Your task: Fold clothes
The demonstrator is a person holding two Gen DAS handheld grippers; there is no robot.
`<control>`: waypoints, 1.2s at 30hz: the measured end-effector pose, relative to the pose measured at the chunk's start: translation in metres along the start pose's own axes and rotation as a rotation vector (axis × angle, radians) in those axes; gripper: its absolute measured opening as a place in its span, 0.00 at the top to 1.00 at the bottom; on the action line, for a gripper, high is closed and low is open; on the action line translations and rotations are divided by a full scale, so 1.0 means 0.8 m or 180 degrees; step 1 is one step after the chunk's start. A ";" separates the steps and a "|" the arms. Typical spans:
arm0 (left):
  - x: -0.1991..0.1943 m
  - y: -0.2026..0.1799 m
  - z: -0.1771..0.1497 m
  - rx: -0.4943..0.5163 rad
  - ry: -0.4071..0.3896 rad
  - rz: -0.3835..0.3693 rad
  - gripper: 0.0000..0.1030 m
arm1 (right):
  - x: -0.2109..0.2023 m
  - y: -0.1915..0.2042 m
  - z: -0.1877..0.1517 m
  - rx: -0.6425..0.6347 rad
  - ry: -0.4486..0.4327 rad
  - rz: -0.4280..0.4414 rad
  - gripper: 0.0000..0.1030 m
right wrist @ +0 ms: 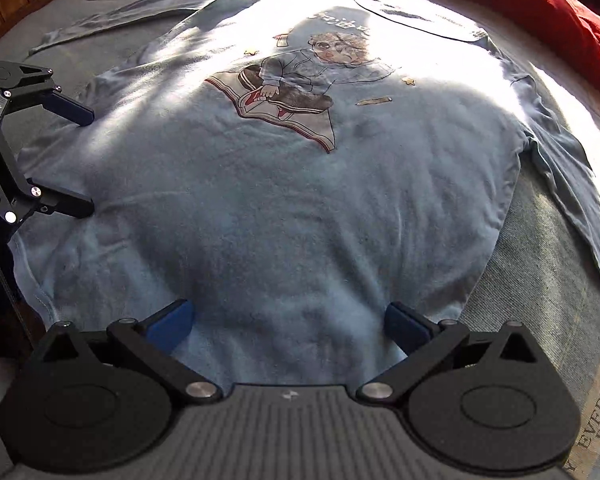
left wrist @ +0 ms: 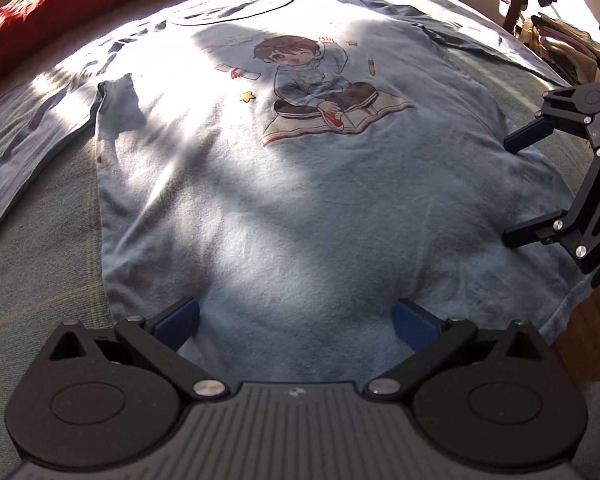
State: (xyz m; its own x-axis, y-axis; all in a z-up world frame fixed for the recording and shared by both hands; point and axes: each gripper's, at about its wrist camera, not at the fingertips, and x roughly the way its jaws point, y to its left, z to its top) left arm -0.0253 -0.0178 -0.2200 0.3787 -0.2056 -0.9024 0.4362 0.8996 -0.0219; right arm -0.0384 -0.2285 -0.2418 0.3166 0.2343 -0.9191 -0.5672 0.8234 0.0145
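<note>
A light blue long-sleeved shirt lies spread flat, front up, with a cartoon print on the chest. Its sleeves stretch out to the sides. My left gripper stands open low over the lower part of the shirt, with only flat cloth between its blue pads. In the right wrist view it sits at the shirt's left edge. My right gripper is also open over the lower cloth. It shows at the shirt's right edge in the left wrist view.
The shirt rests on a grey-blue bed cover. A red blanket lies beyond the collar. A pile of clothes sits off the far right. Wood shows past the bed's edge. A label reading "EVERY DAY" is nearby.
</note>
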 end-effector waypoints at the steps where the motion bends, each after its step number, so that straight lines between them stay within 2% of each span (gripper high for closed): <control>1: -0.004 0.001 0.008 -0.0013 -0.0045 0.0018 0.01 | -0.001 0.000 0.003 0.0013 0.0015 -0.0005 0.00; 6: -0.001 0.012 0.042 -0.0139 -0.0205 0.0100 0.01 | -0.007 -0.002 0.020 -0.0039 -0.0207 0.0006 0.00; 12: 0.017 0.022 0.024 -0.0567 0.0022 0.0096 0.01 | 0.005 -0.005 0.013 -0.0046 -0.0106 0.0065 0.00; 16: 0.005 0.018 0.025 -0.0658 0.0088 0.0131 0.01 | 0.004 -0.008 0.002 -0.0059 -0.0069 0.0088 0.00; 20: -0.002 0.031 0.063 -0.0760 -0.0007 0.0199 0.01 | 0.008 -0.011 0.006 -0.0009 0.0012 0.0118 0.00; 25: 0.004 0.053 0.133 -0.0642 -0.0305 0.0257 0.01 | 0.012 -0.010 0.012 0.0024 0.0094 0.0088 0.00; 28: 0.035 0.066 0.168 -0.0576 -0.0241 0.0287 0.01 | 0.012 -0.008 0.011 0.0022 0.0087 0.0056 0.00; 31: 0.063 0.077 0.183 -0.0687 -0.0185 0.0221 0.01 | 0.013 -0.005 0.010 0.0026 0.0082 0.0012 0.00; 36: 0.085 0.092 0.173 -0.0993 -0.0003 0.0179 0.01 | 0.012 -0.006 0.009 0.0065 0.0054 0.0007 0.00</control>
State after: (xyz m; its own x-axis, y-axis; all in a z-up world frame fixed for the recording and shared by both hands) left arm 0.1456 -0.0189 -0.2233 0.3960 -0.1523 -0.9055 0.1430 0.9843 -0.1031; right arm -0.0271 -0.2268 -0.2481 0.3025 0.2274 -0.9256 -0.5522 0.8334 0.0243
